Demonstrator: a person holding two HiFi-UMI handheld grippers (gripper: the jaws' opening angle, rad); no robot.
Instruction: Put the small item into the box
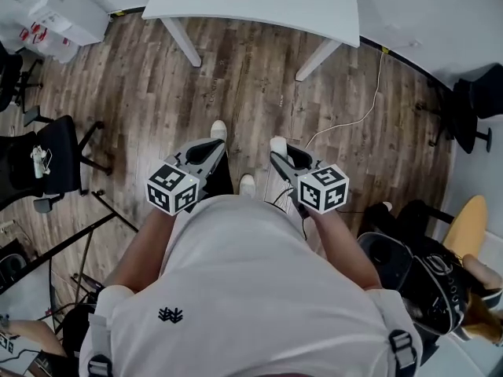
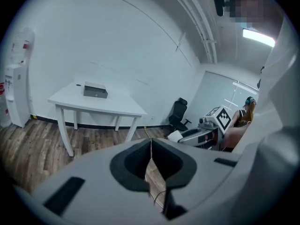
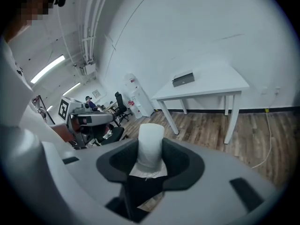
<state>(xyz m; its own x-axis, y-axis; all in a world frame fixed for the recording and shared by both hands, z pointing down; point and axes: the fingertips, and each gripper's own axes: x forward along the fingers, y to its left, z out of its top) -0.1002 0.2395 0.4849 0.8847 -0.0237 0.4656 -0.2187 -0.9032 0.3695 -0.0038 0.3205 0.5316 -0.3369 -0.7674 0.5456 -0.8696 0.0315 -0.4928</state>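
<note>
Grips the small white item (image 3: 151, 142) in the right hand-held gripper (image 3: 150, 170), jaws spread fairly wide and pressed against its sides, the rounded end poking up past the dark pads. Holds the left hand-held gripper (image 2: 151, 159) with jaws closed flat together along a thin seam, nothing between them. Carries both low in front of the body, side by side and apart, above the wood floor (image 1: 236, 77) rather than over the desk (image 1: 259, 2). Faces that white desk from well back. Shows the grey box (image 2: 95, 91) lying on the desk top toward its far edge, well apart from the item. Shows also a white cable (image 1: 354, 124) trailing across the floor past the desk's right corner, and a black office chair (image 1: 47, 163) off to the left.
</note>
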